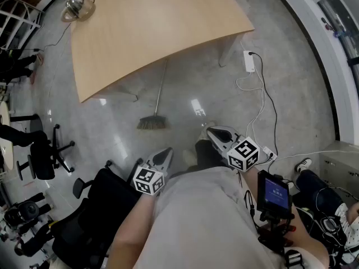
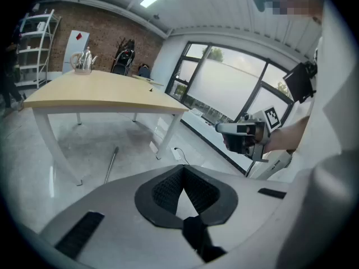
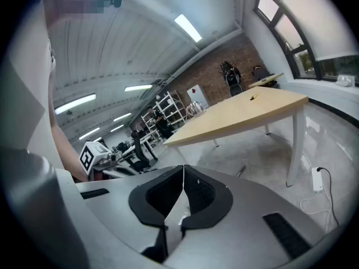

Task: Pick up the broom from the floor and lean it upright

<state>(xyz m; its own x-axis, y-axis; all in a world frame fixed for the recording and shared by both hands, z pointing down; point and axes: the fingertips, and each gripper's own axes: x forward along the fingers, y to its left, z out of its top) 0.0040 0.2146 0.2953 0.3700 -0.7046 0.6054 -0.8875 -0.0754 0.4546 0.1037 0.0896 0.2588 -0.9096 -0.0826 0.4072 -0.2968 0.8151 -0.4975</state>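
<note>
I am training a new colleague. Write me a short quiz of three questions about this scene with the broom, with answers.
1. True or false: the long-handled broom with brown bristles leans upright against the light wooden table.
2. The broom's handle points: A) under the table; B) toward the black office chairs; C) toward the white power strip.
3. Fill in: the jaws of the left gripper and the right gripper are both ____.
Key: 1 false, it lies on the grey floor; 2 A; 3 shut, empty.
</note>
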